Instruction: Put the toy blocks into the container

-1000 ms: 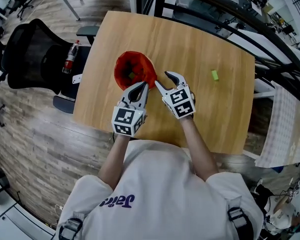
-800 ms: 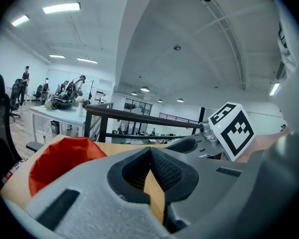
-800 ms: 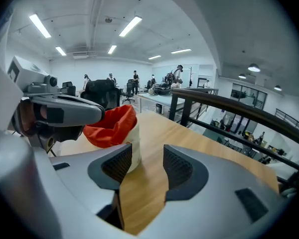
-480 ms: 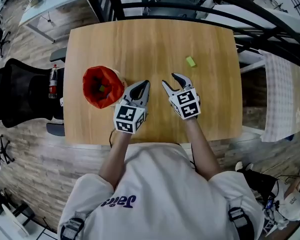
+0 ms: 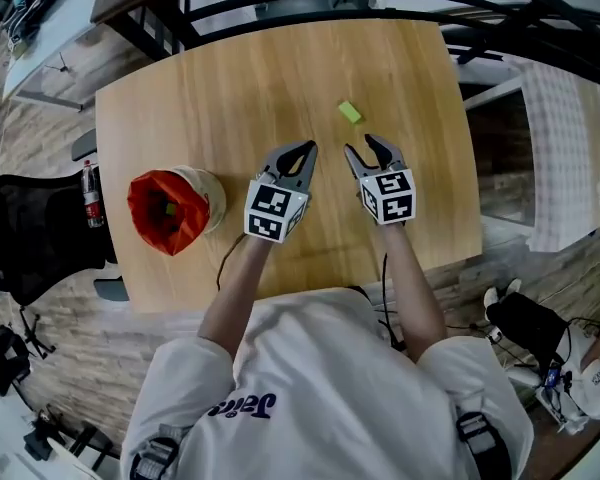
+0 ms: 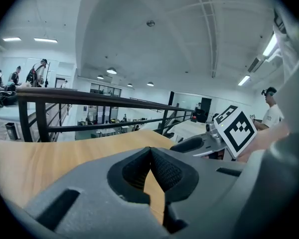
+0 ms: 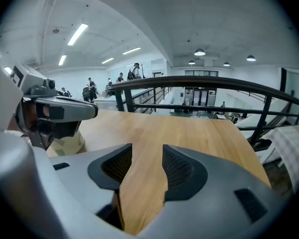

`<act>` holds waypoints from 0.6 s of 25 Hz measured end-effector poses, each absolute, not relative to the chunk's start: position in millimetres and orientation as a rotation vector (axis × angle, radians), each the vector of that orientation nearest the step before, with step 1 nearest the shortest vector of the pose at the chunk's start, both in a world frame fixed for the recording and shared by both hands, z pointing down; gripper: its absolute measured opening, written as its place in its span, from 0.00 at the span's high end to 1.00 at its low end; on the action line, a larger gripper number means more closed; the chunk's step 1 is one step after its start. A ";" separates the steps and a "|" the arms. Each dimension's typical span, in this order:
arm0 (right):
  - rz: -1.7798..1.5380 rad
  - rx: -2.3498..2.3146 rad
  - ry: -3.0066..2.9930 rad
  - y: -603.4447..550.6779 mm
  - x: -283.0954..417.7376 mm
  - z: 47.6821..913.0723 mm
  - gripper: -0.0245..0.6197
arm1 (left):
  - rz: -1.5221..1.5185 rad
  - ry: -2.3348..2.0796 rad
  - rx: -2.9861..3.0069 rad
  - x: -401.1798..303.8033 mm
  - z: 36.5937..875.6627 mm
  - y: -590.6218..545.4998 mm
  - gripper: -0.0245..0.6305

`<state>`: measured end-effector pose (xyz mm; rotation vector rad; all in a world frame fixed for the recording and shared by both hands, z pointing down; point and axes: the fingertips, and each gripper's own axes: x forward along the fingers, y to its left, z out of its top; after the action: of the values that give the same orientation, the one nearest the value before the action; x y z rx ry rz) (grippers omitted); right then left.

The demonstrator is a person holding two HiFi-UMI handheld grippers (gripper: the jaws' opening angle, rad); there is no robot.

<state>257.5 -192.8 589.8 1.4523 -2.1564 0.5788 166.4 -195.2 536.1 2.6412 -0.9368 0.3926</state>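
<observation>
A small green block lies on the wooden table, just beyond my two grippers. The red-lined container stands near the table's left edge with a green block inside; its beige side shows in the right gripper view. My left gripper hovers right of the container, its fingertips touching and nothing between them. My right gripper is beside it, nearest the loose block, open and empty. Neither gripper view shows the loose block.
A black office chair and a bottle are off the table's left edge. A dark railing runs behind the far edge. The right edge drops to the floor. Several people stand far off.
Both grippers have moved away from the container, rightward and toward the loose green block. The container now sits well to the left of the left gripper.
</observation>
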 end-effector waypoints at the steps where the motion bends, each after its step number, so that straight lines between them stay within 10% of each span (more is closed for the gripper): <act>1: 0.583 1.451 -2.138 -197.7 266.4 598.1 0.66 | 0.410 -0.922 2.642 175.1 542.5 -201.9 0.95; 15: 0.611 1.322 -1.957 -260.6 303.7 711.9 0.66 | 0.520 -0.850 2.558 220.3 626.2 -254.3 0.95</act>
<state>303.7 -260.6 711.9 1.3220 -1.9572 0.6114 220.3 -254.3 626.2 2.5580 -0.8504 0.5198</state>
